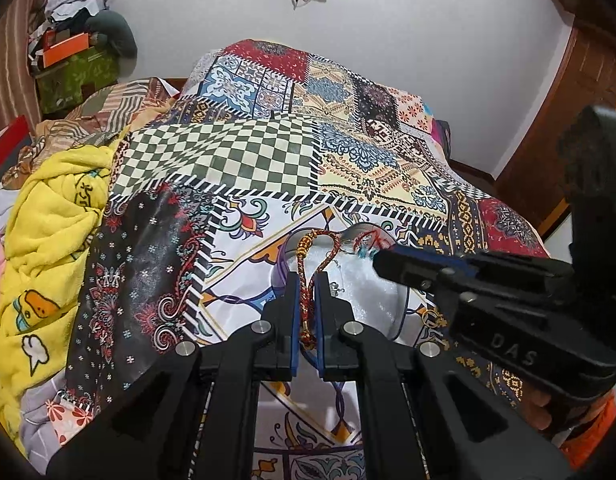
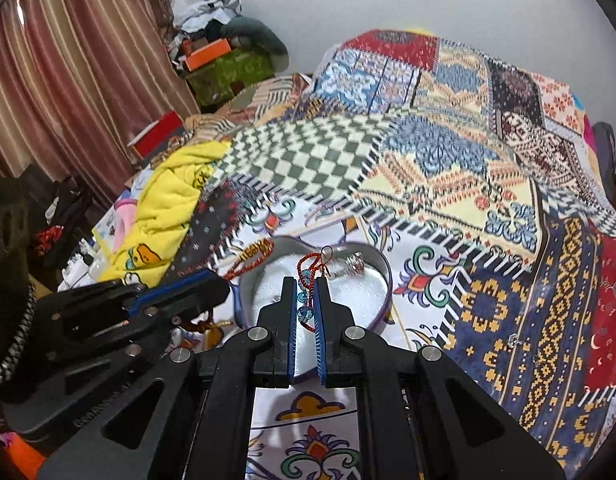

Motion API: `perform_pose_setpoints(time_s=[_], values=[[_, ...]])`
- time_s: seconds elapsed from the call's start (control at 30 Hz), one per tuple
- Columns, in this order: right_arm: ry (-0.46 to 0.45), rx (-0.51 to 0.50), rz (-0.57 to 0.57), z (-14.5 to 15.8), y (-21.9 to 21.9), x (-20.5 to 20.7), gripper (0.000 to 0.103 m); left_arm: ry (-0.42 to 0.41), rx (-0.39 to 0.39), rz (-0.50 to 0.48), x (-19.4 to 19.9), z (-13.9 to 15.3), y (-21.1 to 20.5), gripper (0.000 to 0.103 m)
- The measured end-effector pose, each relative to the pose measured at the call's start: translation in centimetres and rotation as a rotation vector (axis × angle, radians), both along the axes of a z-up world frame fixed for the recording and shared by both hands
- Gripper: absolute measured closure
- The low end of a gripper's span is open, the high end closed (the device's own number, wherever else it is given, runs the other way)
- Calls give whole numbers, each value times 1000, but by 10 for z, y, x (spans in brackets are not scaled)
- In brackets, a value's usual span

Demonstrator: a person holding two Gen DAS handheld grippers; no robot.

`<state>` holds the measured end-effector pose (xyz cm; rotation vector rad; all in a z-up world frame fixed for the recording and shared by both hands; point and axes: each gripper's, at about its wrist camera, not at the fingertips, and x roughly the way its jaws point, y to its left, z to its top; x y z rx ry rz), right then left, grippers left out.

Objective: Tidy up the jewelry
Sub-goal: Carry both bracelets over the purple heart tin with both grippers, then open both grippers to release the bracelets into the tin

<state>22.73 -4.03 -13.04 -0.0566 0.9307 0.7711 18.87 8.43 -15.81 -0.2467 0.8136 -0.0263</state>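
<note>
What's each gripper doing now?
Left gripper: shut on red-gold cord bracelet.
Right gripper: shut on red bracelet with blue beads.

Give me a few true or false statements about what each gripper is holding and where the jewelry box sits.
1. The left gripper is shut on a red and gold cord bracelet. True.
2. The right gripper is open and holds nothing. False: it is shut on a red cord bracelet with blue beads.
3. The heart-shaped box sits on the patchwork bedspread. True.
4. The box has a black lining. False: its lining is white.
</note>
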Motion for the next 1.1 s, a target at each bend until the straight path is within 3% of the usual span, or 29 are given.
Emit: perform_pose_setpoints(time_s=[0.17, 0.53, 0.67, 0.87, 1.1], values=[[7, -27, 33, -6, 2, 2, 96, 10, -47, -13, 7, -4, -1, 98], [-14, -54, 44, -9, -2, 9, 96, 33, -50, -46, 24, -7, -10, 98], [19, -43, 69, -9, -4, 10, 96, 38, -51, -41, 25, -7, -11, 98], [47, -14, 53, -6, -13, 11, 82, 42, -51, -51, 23, -5, -13, 98], [13, -5, 5, 8, -28, 8, 82, 29, -27, -53, 16, 6, -16, 98]])
